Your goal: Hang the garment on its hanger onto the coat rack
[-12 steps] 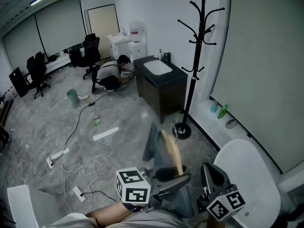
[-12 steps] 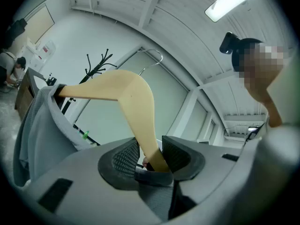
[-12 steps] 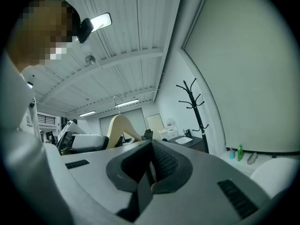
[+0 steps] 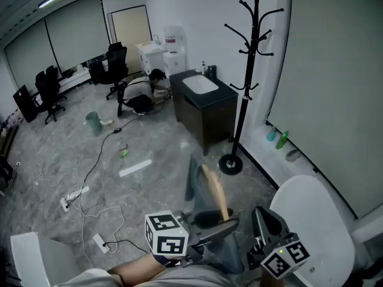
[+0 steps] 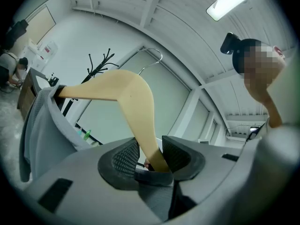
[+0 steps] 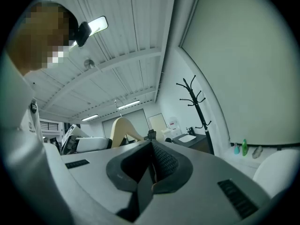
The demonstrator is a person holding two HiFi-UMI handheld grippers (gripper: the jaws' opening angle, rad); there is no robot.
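My left gripper is shut on the lower arm of a pale wooden hanger, which stands up out of its jaws. A grey garment hangs from the hanger's far arm. In the left gripper view the hanger rises from between the pads, its metal hook on top and the garment draped at the left. The black coat rack stands upright by the wall beyond, well apart from the hanger. My right gripper sits low at the right, shut with nothing in it.
A black cabinet with a white top stands just left of the rack's base. A white round seat is at my right. Bottles line the wall. A person crouches farther back, and cables lie across the floor.
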